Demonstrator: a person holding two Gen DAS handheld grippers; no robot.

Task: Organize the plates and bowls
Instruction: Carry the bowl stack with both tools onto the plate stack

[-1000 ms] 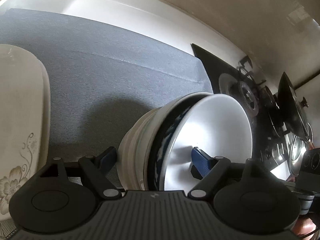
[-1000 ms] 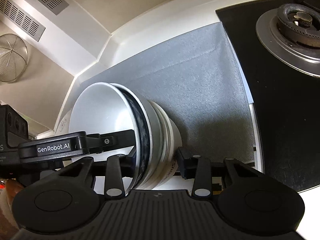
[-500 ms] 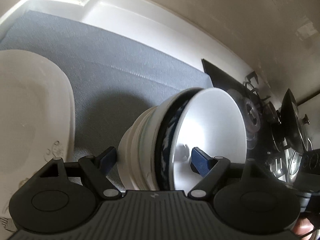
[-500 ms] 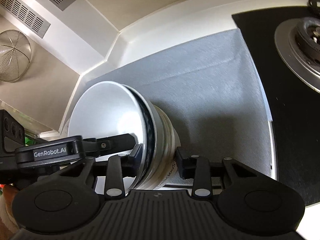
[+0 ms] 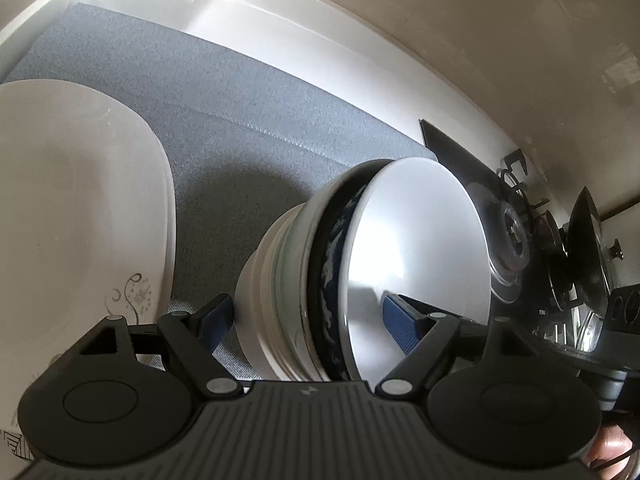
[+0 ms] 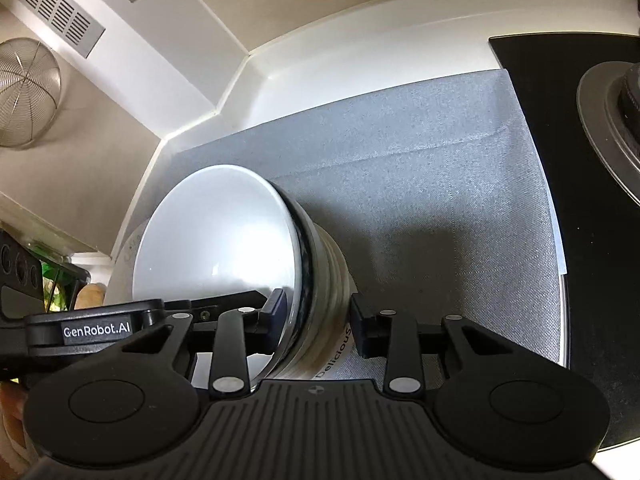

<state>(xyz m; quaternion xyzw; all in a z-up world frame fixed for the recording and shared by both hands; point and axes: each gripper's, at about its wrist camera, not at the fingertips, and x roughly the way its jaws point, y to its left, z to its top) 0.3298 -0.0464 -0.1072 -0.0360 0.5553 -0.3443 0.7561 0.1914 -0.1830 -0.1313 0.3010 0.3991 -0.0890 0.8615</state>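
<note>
grey fabric counter mat below. my left gripper and right gripper both clamp the nested stack of white ceramic bowls, right jaws just tightened. step: carrying. next: lower level beside the white floral plate.

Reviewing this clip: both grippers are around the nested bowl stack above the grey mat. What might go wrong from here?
1. The bowl stack is tilted, mouth sideways; the inner white bowl could slide out.
2. The right gripper has just been closing with the stack between its fingers; its outer finger looks barely touching, so the stack may slip.
3. The floral plate lies close by on the grey mat; a swing could strike it.
</note>
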